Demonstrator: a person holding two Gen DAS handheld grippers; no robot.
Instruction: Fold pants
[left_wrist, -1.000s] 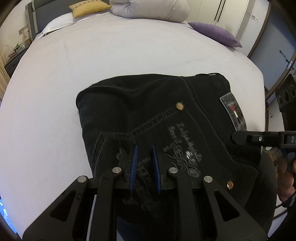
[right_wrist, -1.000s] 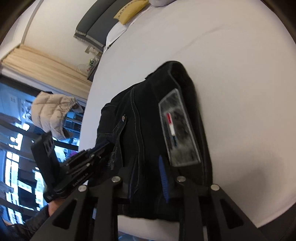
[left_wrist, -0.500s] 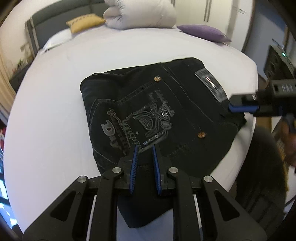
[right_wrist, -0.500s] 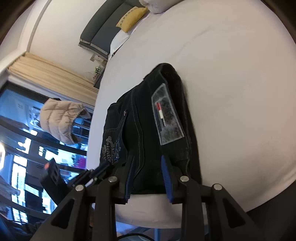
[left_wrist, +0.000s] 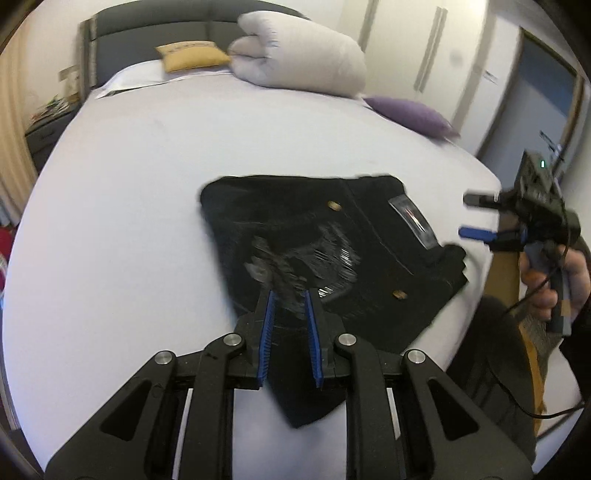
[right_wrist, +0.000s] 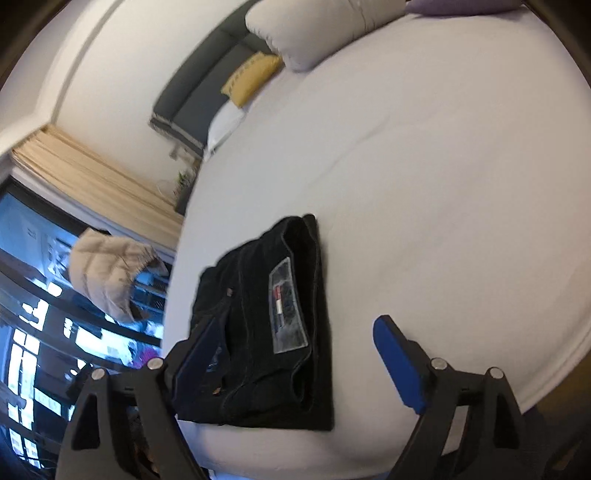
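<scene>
bed (left_wrist: 147, 192) white-sheeted, folded pants (left_wrist: 332, 258) near edge; duvet roll (left_wrist: 299, 55) by headboard.

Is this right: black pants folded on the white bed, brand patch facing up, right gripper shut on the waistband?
Not quite. The right gripper is wide open and holds nothing, as the right wrist view shows. The black pants do lie folded on the white bed, patch up.

A: What has been altered since a second ago?

B: The right gripper (right_wrist: 295, 354) has been opened wide and drawn off the pants (right_wrist: 258, 332); their edge had been pinched before.

A: And the other?

B: The left gripper (left_wrist: 290, 334) has been pulled back and its gap widened slightly.
</scene>
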